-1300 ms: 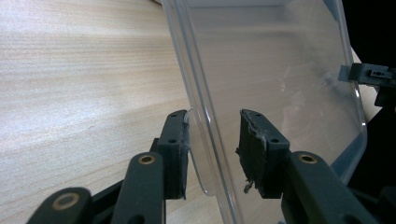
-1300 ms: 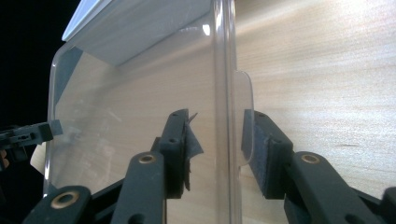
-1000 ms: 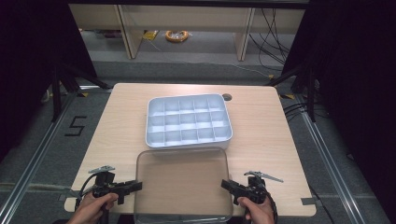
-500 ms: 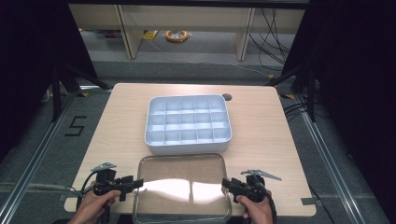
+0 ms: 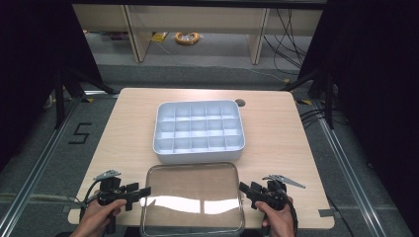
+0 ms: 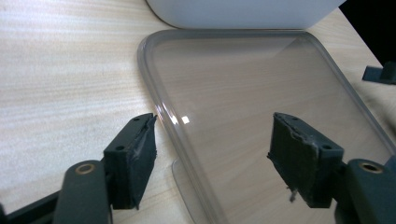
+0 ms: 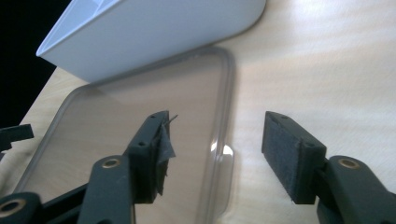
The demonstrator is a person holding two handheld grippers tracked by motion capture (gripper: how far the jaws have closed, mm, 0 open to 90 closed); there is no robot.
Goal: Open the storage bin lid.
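Note:
A clear plastic lid [image 5: 192,197] lies flat on the wooden table [image 5: 276,128], just in front of a white compartment tray [image 5: 199,131]. My left gripper [image 5: 143,190] is at the lid's left edge and my right gripper [image 5: 243,188] at its right edge. Both have just been opening their jaws. In the left gripper view the left gripper [image 6: 215,128] straddles the lid's rim [image 6: 161,112], its pads clear of it. In the right gripper view the right gripper [image 7: 219,123] is open across the lid's rim [image 7: 226,93] in the same way. Neither grips the lid.
The tray's white wall [image 6: 243,7] stands close behind the lid. The table's front edge runs just under my hands. Bare wood lies to the left and right of the tray. A small round hole [image 5: 240,102] sits in the table behind the tray.
The lid has come down from a raised, held position to lie flat on the table. Both grippers have opened and let go of its edges.

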